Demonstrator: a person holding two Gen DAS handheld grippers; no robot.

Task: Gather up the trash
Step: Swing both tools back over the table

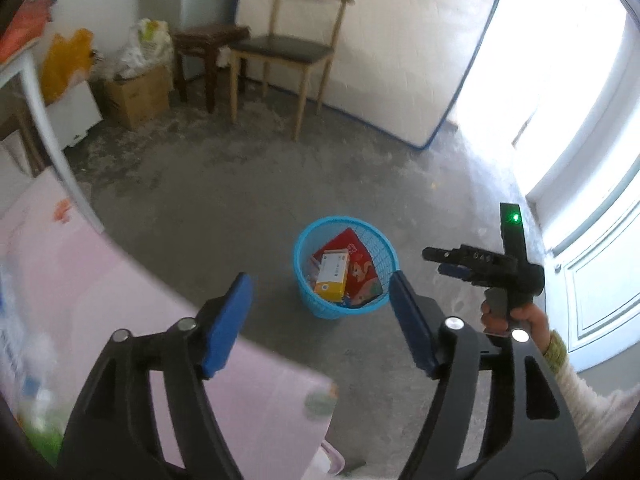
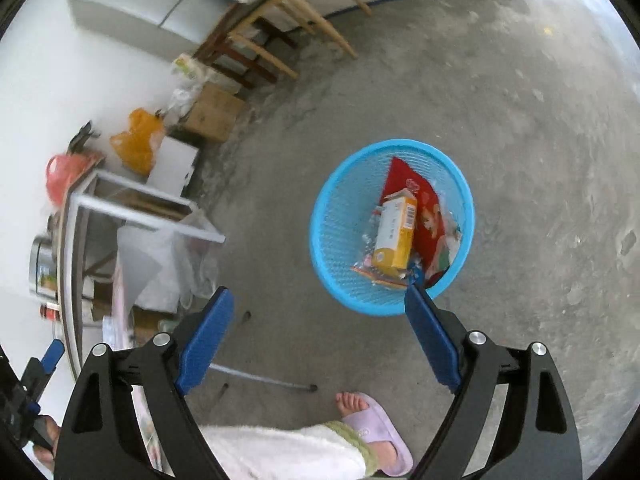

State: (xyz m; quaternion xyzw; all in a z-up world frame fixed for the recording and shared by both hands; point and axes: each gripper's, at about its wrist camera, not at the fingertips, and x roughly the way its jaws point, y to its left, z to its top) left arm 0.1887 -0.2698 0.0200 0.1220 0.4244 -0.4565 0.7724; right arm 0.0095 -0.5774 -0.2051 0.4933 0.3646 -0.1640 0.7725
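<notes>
A blue mesh waste basket (image 1: 306, 264) (image 2: 340, 216) stands on the grey concrete floor. Inside it lie a yellow and white carton (image 1: 332, 274) (image 2: 394, 232), a red printed wrapper (image 1: 362, 268) (image 2: 424, 208) and small scraps. My left gripper (image 1: 320, 284) is open with nothing between its blue pads, held over the edge of a pink-covered table (image 1: 120, 292), the basket showing between its fingers. My right gripper (image 2: 318, 296) is open and empty above the floor, its right fingertip (image 2: 416, 300) over the basket's near rim. The right gripper (image 1: 452, 260) also shows in the left wrist view, held in a hand.
A wooden chair (image 1: 288, 48), a dark stool (image 1: 204, 44), a cardboard box (image 1: 138, 92) and bags stand by the far wall. A white-framed table (image 2: 148, 208) with clutter is at the left. The person's foot in a lilac slipper (image 2: 376, 428) stands near the basket.
</notes>
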